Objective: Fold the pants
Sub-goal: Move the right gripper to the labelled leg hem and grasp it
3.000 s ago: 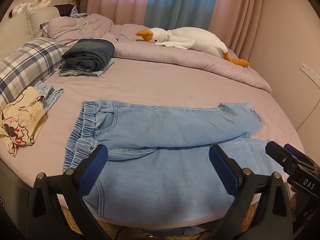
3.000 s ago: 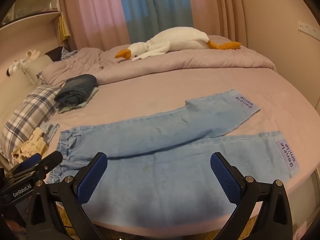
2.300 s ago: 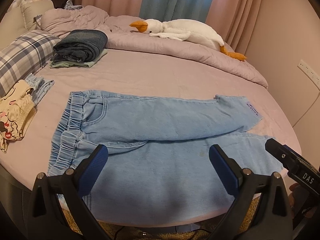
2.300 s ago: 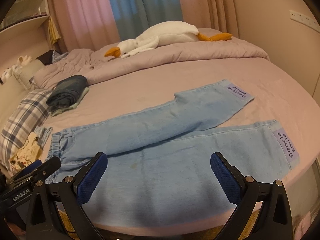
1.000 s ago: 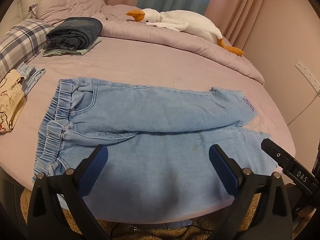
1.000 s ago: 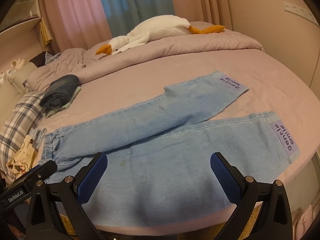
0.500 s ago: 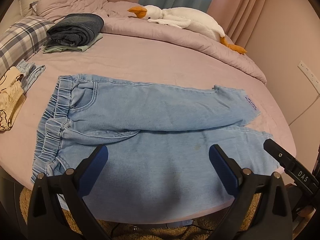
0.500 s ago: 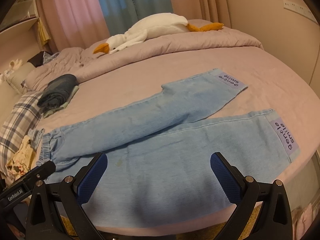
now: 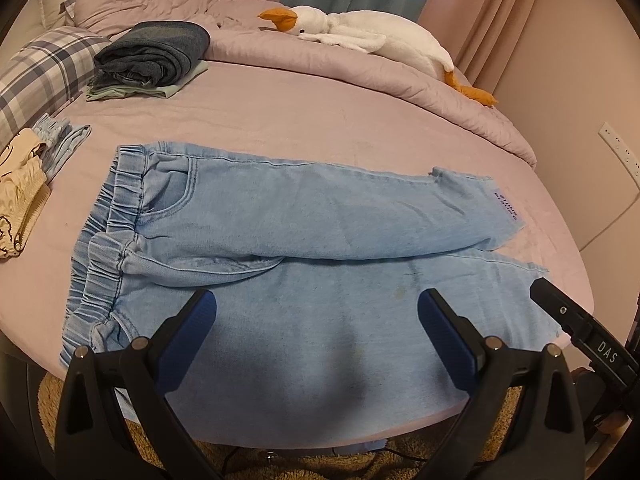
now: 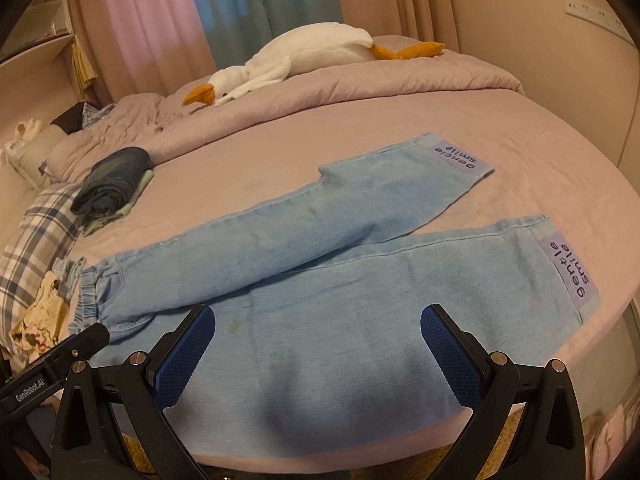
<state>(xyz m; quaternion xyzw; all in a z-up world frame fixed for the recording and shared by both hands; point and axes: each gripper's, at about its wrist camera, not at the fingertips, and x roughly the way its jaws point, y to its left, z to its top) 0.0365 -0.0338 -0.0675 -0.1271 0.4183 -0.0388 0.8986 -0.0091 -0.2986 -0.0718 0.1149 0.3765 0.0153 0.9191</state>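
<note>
Pants (image 9: 304, 248) lie flat on the bed (image 9: 320, 120), legs spread, waistband toward the pillow (image 9: 40, 68). Left gripper (image 9: 316, 320) and right gripper (image 10: 318, 330) hover over the near leg, fingers apart, holding nothing.

We were in a home bedroom: round bed (image 9: 304, 128) with mauve sheet, rumpled quilt (image 9: 360, 64) at 12 o'clock, plush goose (image 9: 372, 38) on it, plaid pillow (image 9: 40, 72) at 10 o'clock, folded clothes stack (image 9: 152, 60) beside it, pink and blue curtains (image 10: 224, 20) behind, wall socket (image 9: 618, 150) at 3 o'clock.
</note>
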